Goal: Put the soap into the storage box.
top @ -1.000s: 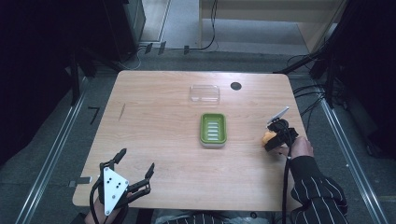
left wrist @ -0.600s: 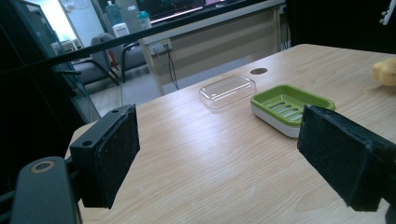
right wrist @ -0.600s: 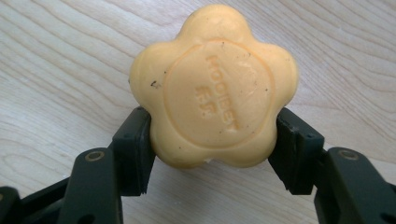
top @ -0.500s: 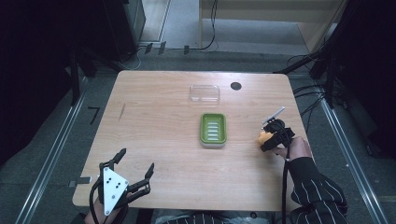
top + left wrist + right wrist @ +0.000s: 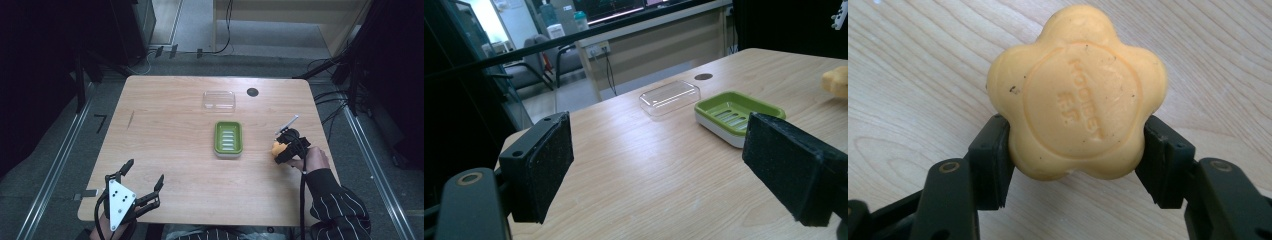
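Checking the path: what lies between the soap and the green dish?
Bare tabletop, by the high view. The soap, held in the right gripper, sits right of the dish.

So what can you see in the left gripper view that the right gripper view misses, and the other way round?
The left gripper view alone takes in the green soap dish, the clear lid lying beyond it, a dark round hole in the tabletop, and the left tool with its jaws wide apart. The right gripper view alone gives the flower-shaped soap up close, with its stamped lettering, clamped in the right tool. Both share the wooden table and that yellow soap, a mere sliver at the left view's edge.
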### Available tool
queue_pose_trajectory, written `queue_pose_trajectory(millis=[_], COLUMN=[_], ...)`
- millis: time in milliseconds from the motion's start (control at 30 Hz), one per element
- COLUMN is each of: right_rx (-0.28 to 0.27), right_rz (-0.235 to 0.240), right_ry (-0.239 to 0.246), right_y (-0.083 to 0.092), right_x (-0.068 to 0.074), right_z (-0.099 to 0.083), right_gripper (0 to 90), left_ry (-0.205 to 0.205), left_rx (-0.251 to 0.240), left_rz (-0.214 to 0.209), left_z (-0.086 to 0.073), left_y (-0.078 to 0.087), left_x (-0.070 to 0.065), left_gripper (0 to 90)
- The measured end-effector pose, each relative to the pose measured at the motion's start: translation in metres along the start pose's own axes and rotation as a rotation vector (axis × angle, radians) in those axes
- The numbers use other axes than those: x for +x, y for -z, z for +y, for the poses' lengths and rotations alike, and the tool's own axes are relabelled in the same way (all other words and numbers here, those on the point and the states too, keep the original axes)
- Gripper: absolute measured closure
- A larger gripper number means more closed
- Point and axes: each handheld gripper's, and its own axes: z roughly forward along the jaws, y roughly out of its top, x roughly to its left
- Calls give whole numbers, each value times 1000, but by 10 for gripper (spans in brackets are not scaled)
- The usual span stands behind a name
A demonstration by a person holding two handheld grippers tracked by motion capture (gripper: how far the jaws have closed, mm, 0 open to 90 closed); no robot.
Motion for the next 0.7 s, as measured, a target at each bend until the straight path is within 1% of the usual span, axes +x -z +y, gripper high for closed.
queue_pose_trajectory(millis=[67, 167, 300, 367, 500, 700], right_rx=[3, -5, -9, -17, -26, -39], right_rz=[2, 7, 7, 11, 7, 14], right_ry=[13, 35, 37, 45, 68, 85], right_y=[1, 1, 3, 5, 9, 12], right_x=[4, 6, 8, 10, 16, 22], right_z=[2, 5, 8, 12, 17, 23], right_gripper=[396, 396, 396, 396, 396, 396], left_ry=[0, 6, 2, 5, 5, 5], left_rx=[0, 1, 3, 7, 8, 10], left_rz=[2, 7, 11, 21, 22, 20], left_z=[0, 0, -1, -1, -2, -2], left_y=[1, 1, 4, 5, 6, 5], left_x=[0, 0, 1, 2, 2, 2], left_gripper=[130, 130, 130, 130, 130, 130])
